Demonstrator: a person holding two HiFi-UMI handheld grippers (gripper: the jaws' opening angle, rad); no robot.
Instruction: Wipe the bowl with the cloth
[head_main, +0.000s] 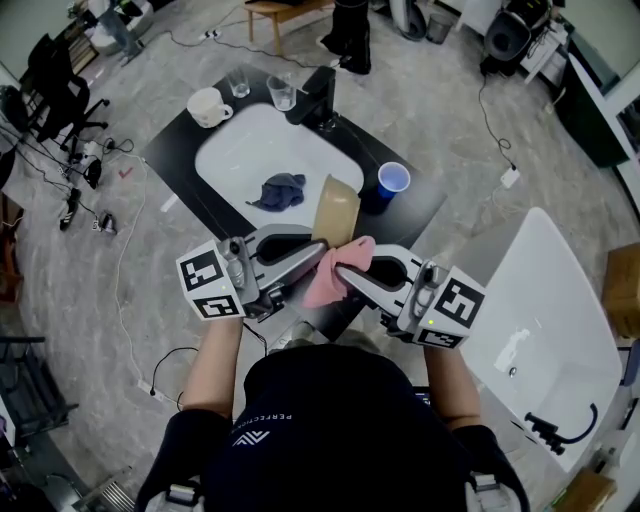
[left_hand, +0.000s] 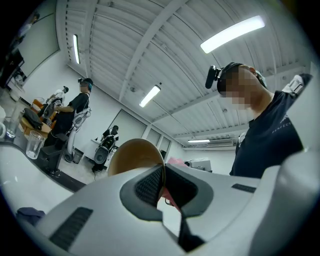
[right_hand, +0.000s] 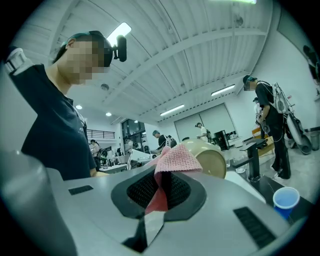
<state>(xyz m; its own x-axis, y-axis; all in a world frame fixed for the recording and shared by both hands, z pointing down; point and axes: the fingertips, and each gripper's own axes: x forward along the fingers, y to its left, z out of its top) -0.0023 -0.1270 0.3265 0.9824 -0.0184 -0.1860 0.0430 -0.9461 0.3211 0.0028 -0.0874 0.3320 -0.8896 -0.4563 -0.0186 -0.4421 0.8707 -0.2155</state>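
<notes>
A tan bowl (head_main: 337, 209) is held on edge over the front of the white sink (head_main: 232, 150), its rim pinched by my shut left gripper (head_main: 316, 256). In the left gripper view the bowl (left_hand: 134, 155) rises just beyond the jaws of the left gripper (left_hand: 163, 184), and a bit of the pink cloth (left_hand: 175, 161) shows behind it. My right gripper (head_main: 347, 274) is shut on the pink cloth (head_main: 331, 273), which touches the bowl's near side. In the right gripper view the cloth (right_hand: 176, 159) sticks up from the right gripper (right_hand: 161, 192), with the bowl (right_hand: 212, 158) right behind it.
A crumpled blue cloth (head_main: 282, 190) lies in the sink. A blue cup (head_main: 392, 181) stands on the black counter (head_main: 418, 209) to the right. A black faucet (head_main: 320, 97), two glasses (head_main: 281, 92) and a white mug (head_main: 208, 105) line the far side. Another white basin (head_main: 560, 330) sits at right.
</notes>
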